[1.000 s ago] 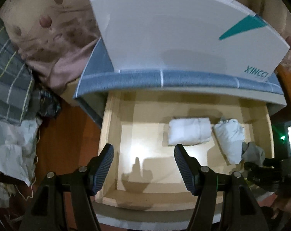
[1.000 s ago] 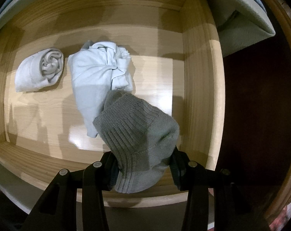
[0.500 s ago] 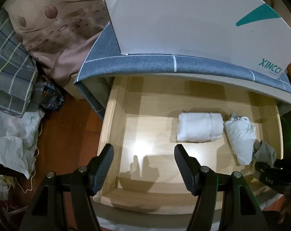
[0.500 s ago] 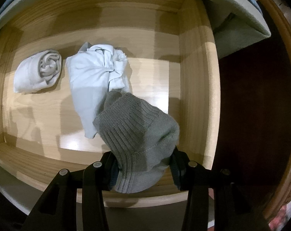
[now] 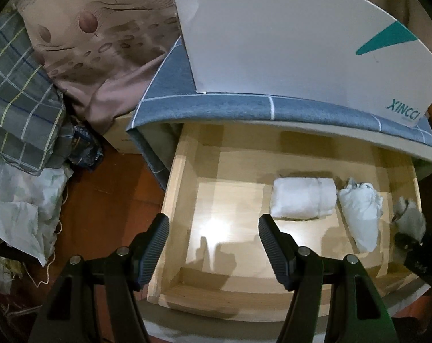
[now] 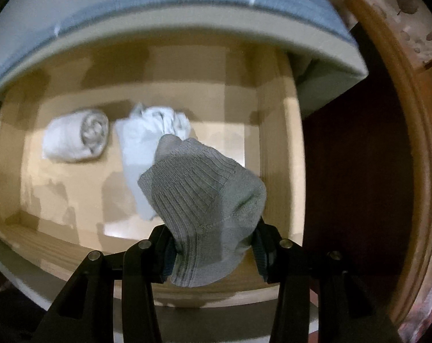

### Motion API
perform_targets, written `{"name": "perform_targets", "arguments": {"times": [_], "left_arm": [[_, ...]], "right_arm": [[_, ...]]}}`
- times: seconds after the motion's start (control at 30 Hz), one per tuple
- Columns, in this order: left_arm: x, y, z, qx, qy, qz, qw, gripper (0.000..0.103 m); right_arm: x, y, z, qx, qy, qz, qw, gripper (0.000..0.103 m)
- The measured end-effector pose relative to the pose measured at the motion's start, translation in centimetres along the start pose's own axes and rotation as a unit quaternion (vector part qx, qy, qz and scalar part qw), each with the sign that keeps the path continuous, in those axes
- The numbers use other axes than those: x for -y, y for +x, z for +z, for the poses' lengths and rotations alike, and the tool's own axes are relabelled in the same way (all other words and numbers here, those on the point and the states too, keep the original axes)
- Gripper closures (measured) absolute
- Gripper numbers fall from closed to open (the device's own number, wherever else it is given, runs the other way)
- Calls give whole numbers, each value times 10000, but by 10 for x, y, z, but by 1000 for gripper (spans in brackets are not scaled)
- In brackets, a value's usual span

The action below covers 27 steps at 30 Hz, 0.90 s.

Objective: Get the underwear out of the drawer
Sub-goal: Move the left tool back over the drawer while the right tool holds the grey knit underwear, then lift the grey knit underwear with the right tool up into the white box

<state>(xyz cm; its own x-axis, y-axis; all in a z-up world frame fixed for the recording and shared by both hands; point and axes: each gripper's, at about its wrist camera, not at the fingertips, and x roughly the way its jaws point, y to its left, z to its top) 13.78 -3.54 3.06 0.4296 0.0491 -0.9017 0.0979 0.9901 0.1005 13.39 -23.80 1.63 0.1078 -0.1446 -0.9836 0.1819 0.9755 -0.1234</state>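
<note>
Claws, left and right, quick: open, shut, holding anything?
Left claw: open, nothing between its pads, above the open wooden drawer.
Right claw: shut on the ribbed grey knitted sock.

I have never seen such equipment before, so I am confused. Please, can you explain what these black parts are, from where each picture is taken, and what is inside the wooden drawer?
No robot is here. A person carries a hand-held gripper in each hand, and each has a wide-angle camera looking along its two black fingers.

The left camera shows the left hand-held gripper open and empty above the pale wooden drawer, which is pulled out. The right camera shows the right hand-held gripper shut on a grey ribbed knitted cloth item, held above the drawer.

On the drawer floor lie a rolled white cloth and, beside it, a crumpled pale blue-white cloth. On the grey cover above the drawer stands a white cardboard box with green lettering.
</note>
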Motion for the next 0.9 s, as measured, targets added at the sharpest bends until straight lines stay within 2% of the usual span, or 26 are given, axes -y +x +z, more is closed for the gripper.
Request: {"name": "perform_targets", "arguments": {"times": [0.2, 0.33, 0.6, 0.73, 0.9], "left_arm": [[0, 0, 0, -31, 6, 11, 10000, 36], [-1, 0, -1, -24, -22, 42, 10000, 36], [-10, -1, -1, -40, -201, 38, 9998, 36], [-15, -1, 0, -58, -309, 23, 9995, 36], [-16, -2, 0, -21, -312, 185, 9993, 36]], "right_arm": [[-5, -35, -3, 643, -190, 81, 9977, 62], [-8, -52, -2, 770, -222, 336, 9962, 62], [-5, -97, 11, 1210, -307, 520, 9908, 62], [-1, -122, 18, 1528, -279, 536, 9864, 62], [9, -163, 28, 2032, -163, 591, 9772, 62]]}}
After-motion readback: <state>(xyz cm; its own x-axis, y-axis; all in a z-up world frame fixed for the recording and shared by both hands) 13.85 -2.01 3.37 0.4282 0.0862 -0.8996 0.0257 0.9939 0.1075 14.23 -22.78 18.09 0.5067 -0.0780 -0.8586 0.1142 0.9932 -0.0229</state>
